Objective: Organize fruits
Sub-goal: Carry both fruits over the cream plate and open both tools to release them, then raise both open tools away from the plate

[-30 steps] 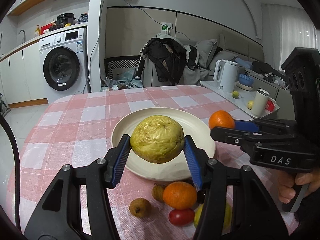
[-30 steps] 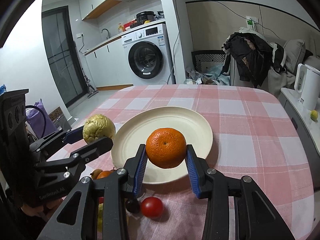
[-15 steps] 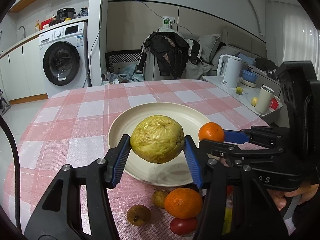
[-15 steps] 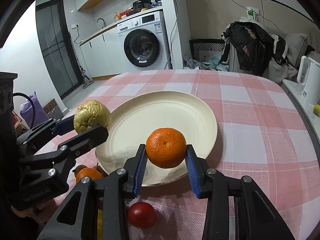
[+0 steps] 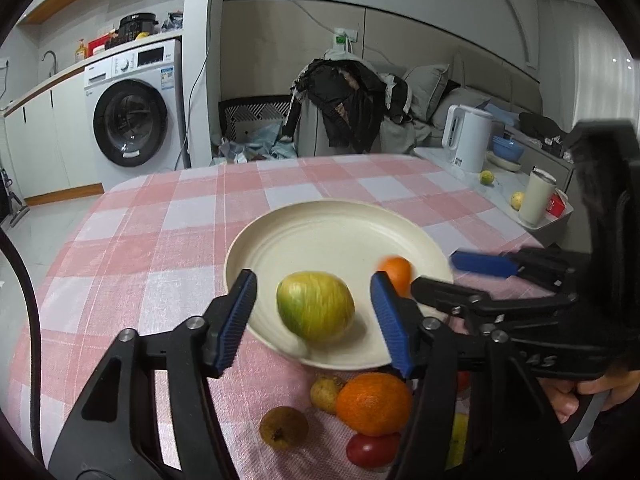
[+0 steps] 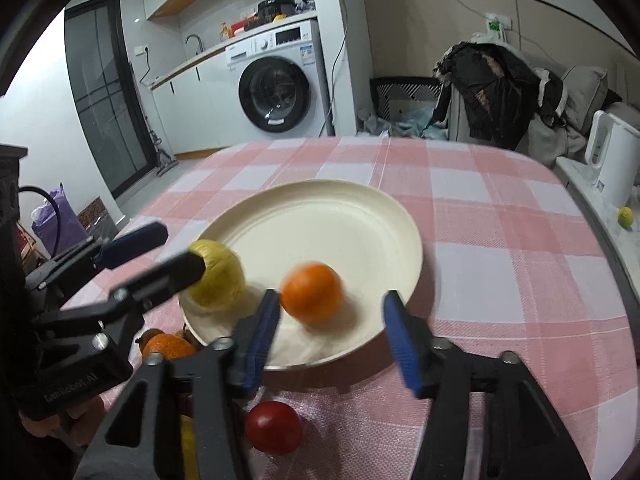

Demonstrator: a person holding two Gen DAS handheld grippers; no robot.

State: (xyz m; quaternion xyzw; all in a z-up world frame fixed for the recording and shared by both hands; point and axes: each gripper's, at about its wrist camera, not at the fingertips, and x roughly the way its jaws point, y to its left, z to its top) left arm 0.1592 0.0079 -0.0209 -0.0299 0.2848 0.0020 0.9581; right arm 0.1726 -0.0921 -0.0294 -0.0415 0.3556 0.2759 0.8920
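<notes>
The round yellow-green fruit [image 5: 315, 305] and the small round orange [image 6: 311, 297] are smeared by motion blur. The orange is half hidden in the left wrist view by a blue-padded black gripper finger [image 5: 390, 325]. At six o'clock in the right wrist view, a yellow fruit [image 6: 188, 450] is mostly covered by the black gripper frame.

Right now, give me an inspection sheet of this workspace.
Surface: pink checked tablecloth.
Job's things: cream plate with yellow-green fruit and orange, both motion-blurred.
Clutter: second orange, red tomato, two small brownish fruits off the plate.
Grippers: left tongs open; right tongs open.
Cables: black cable at left edge.
Surroundings: washing machine, kettle.
</notes>
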